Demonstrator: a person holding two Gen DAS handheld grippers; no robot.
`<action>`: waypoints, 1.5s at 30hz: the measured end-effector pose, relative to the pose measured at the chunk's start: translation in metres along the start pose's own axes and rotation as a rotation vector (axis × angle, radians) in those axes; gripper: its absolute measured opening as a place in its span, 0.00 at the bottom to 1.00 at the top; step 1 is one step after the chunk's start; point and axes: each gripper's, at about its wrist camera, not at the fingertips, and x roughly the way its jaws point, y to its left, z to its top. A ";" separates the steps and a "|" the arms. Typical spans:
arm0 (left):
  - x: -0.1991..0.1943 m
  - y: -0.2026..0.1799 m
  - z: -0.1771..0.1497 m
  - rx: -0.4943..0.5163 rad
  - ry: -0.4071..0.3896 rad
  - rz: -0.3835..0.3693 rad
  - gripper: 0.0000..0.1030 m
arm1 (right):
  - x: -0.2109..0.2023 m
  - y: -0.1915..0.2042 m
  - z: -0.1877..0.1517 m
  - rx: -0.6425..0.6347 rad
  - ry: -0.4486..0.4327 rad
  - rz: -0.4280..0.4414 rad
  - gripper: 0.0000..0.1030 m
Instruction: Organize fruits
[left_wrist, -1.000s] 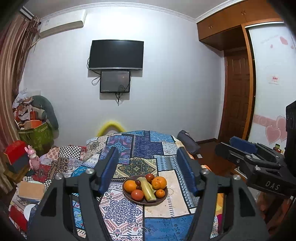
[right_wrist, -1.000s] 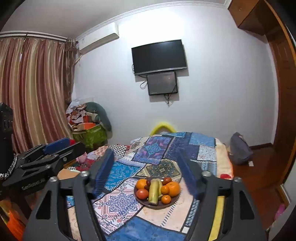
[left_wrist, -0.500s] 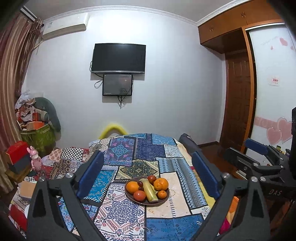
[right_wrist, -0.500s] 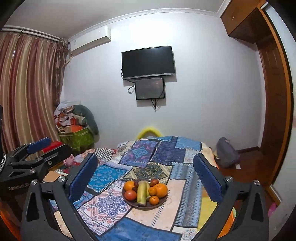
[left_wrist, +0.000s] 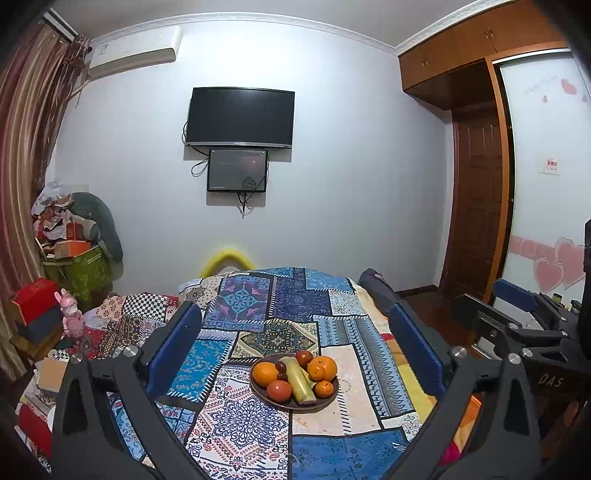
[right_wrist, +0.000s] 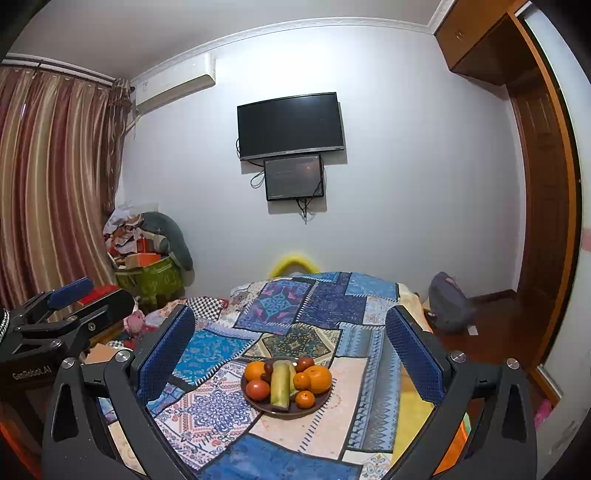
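Patchwork cloth (left_wrist: 255, 314) in blues, creams and printed medallions covers the table in front of you; its near edge is cut off by both frames, and your own gripper bodies hide the corners at 7 and 5 o'clock. At the far end a yellow curved shape (left_wrist: 227, 258) pokes up behind the cloth, too little of it showing to say what it is. Over at 9 o'clock a heap of boxes and fabric (left_wrist: 70, 236) is too jumbled to sort out.

Your left gripper (left_wrist: 295, 345) has its jaws spread wide, nothing between them, the flat blue ribbed pads (left_wrist: 173, 349) framing the plate from above. Your right gripper (right_wrist: 290, 347) is likewise spread wide and empty, its dimpled blue pads (right_wrist: 413, 356) standing either side of the fruit.

The round brown plate (left_wrist: 328, 400) sits on the cloth near its middle, at 6 o'clock in both views. On it: a long pale-green banana (left_wrist: 301, 380) lying across the centre, a big orange (left_wrist: 322, 368) at 2 o'clock, another orange (left_wrist: 265, 373) at 10, a smooth red tomato-like fruit (left_wrist: 279, 390) at 7, a small tangerine (left_wrist: 324, 388) at 4, and a dark red fruit (left_wrist: 304, 357) at 12. The two small dark ones (left_wrist: 281, 370) beside the banana are hard to identify.
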 end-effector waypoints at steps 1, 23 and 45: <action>0.000 0.000 0.000 0.001 0.001 0.000 1.00 | -0.001 0.000 0.001 0.001 -0.001 0.000 1.00; -0.002 -0.002 -0.001 0.004 -0.004 0.003 1.00 | -0.005 0.003 0.004 -0.003 -0.017 0.012 1.00; -0.009 -0.008 0.000 0.013 -0.013 0.005 1.00 | -0.006 0.003 0.006 -0.005 -0.028 0.012 1.00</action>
